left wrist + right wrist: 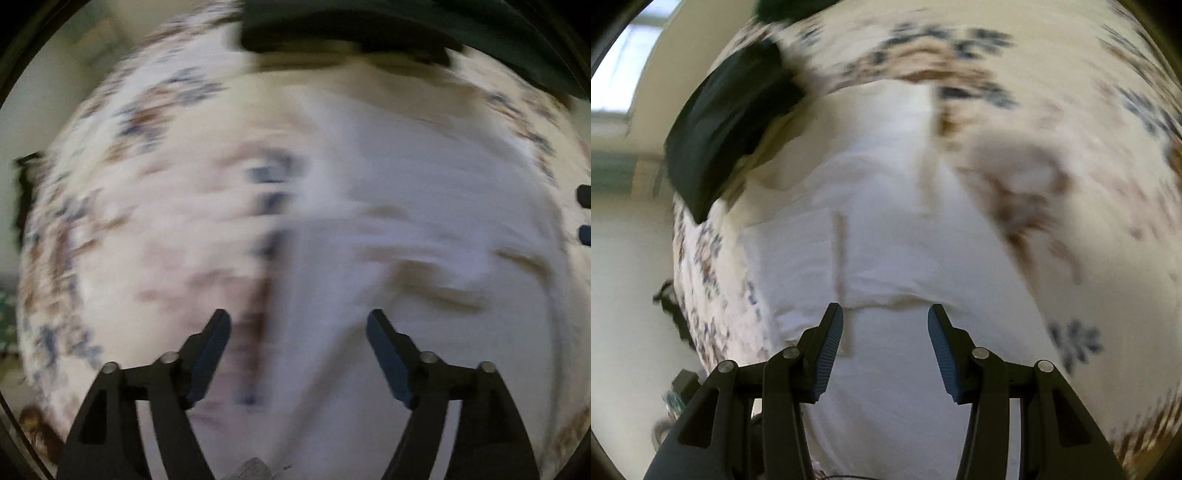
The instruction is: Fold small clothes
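Note:
A white garment lies spread on a floral cloth surface, blurred by motion. My left gripper is open and empty, its fingers hovering over the garment's left edge. In the right wrist view the same white garment fills the middle, with creases and a fold line across it. My right gripper is open and empty just above the garment. The right gripper's fingertips show at the far right edge of the left wrist view.
A dark folded cloth lies at the far edge of the surface, also in the right wrist view at upper left. The floral surface extends to the right. A window shows at far left.

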Motion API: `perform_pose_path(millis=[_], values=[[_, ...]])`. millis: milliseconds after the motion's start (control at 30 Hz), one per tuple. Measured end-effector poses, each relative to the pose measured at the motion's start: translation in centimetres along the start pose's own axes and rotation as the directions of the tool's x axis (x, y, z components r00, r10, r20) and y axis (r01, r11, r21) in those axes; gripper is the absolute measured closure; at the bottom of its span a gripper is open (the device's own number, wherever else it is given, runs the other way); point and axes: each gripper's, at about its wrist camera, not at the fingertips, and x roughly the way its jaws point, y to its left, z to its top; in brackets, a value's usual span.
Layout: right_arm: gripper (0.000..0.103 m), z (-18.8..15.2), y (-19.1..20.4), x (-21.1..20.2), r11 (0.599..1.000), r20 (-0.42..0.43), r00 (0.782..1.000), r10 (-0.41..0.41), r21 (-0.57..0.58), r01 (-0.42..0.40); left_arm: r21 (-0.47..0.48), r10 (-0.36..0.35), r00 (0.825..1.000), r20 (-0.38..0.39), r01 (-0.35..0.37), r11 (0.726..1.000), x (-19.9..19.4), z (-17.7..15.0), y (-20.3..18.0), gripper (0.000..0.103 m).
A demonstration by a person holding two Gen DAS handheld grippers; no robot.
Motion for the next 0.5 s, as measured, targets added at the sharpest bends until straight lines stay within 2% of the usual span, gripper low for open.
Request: perform_pose_path(millis=[33,100,200,267,333,367,433,500], values=[[0.053,0.5,0.9,0.9,1.000,-0.016,1.000,0.004,-0.011,-0.004,-0.023,0.021,1.000,0.003,-0.021,1.000,0.2,0.0,1.0,0.017],[0.053,1.8,2.6,3.2,0.999,-0.047,0.998,0.031,-0.029,-0.032,-0.072,0.053,0.999,-0.013,-0.054,0.996,1.0,-0.1,3.0,0.017],[0.053,3.4,4.0,7.0,1.000,-0.093,0.996,0.004,-0.027,-0.006,-0.106,0.090,0.995,-0.035,-0.093,0.990,2.2,0.1,4.7,0.014],[0.053,4.1,4.7,9.5,0.997,-0.129,0.990,-0.058,-0.049,0.052,-0.121,0.084,0.996,-0.039,-0.088,0.989,2.7,0.3,4.9,0.013],[0.057,4.2,5.2,12.0,0.971,-0.180,0.960,-0.212,-0.146,0.187,-0.122,0.079,0.996,-0.034,-0.082,0.989,2.6,0.5,5.0,0.013],[0.058,4.1,5.4,12.3,0.958,-0.185,0.948,-0.257,-0.181,0.225,-0.117,0.078,0.997,-0.030,-0.081,0.990,2.5,0.7,4.9,0.013],[0.058,3.8,5.6,11.0,0.958,-0.186,0.950,-0.250,-0.191,0.214,-0.102,0.069,0.998,-0.009,-0.070,0.992,1.9,1.0,4.3,0.013],[0.058,3.5,5.0,7.9,0.966,-0.168,0.959,-0.227,-0.162,0.200,-0.092,0.045,0.999,0.011,-0.044,0.995,0.9,1.0,3.8,0.013]])
